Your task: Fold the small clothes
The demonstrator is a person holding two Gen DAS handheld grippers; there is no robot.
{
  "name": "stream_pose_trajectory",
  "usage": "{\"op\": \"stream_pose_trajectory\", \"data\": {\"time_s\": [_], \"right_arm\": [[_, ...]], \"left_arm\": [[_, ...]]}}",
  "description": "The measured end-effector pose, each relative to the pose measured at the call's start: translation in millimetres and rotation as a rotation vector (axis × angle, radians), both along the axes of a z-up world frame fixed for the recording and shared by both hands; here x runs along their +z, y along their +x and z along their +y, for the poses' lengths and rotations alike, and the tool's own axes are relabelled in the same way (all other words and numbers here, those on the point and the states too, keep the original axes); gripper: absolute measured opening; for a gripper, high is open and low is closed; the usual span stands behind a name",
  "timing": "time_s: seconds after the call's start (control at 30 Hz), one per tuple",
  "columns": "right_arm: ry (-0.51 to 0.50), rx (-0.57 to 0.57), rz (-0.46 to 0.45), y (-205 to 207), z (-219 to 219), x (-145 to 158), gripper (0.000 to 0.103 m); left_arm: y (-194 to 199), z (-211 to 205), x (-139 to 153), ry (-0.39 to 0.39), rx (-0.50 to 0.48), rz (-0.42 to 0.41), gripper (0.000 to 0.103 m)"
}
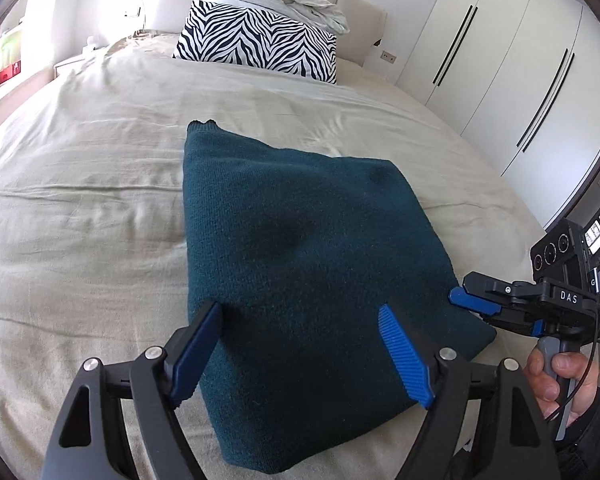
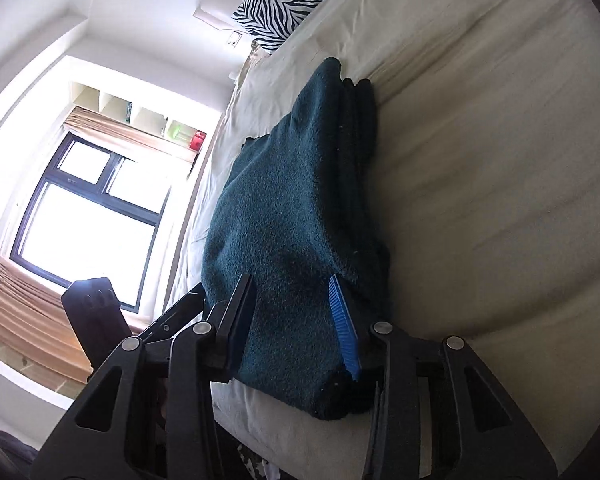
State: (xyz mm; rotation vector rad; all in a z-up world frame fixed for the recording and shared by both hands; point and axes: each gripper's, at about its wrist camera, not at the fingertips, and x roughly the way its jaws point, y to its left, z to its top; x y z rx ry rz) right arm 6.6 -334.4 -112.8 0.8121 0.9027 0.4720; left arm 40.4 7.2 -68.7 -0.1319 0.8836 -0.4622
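- Knitwear: a dark teal sweater (image 1: 300, 256), folded into a thick rectangle, lies on the beige wrinkled bedsheet (image 1: 80, 184).
- Left gripper (image 1: 300, 344) hangs released over its near edge, ribbed blue pads spread.
- Right gripper (image 2: 296, 320), at 3 o'clock, straddles the sweater's corner; grasp unclear.
- Zebra-striped pillow (image 1: 260, 40) at 12 o'clock.

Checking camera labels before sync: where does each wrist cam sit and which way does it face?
Left wrist: on the left gripper, looking down the bed toward the zebra pillow and wardrobe; its jaws stand wide over the sweater; the right gripper and a hand show at right.
Right wrist: on the right gripper, rolled sideways, facing the window; its jaws straddle the sweater's corner.
Shared: folded green sweater, bed, zebra pillow.
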Motion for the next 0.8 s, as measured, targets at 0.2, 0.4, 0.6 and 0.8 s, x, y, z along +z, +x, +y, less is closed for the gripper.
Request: {"op": "stream_pose_trajectory", "data": {"time_s": [0.2, 0.4, 0.6, 0.8], "right_arm": [[-0.267, -0.112, -0.137, -24.8, -4.9, 57.5, 0.043], [-0.585, -0.356, -0.47, -67.2, 12.1, 156.4, 0.088], [-0.761, -0.584, -0.719, -105.5, 28.7, 232.1, 0.103], [-0.664, -0.545, -0.749, -125.1, 31.8, 275.7, 0.103]], "left_arm": [[-23.9, 12.8, 34.2, 0.021, 0.057, -0.151, 0.084], [-69.3, 16.8, 103.0, 0.138, 0.185, -0.526, 0.103], [-86.2, 20.3, 165.9, 0.197, 0.302, -0.647, 0.103], [-74.8, 14.0, 181.4, 0.317, 0.368, -0.601, 0.103]]}}
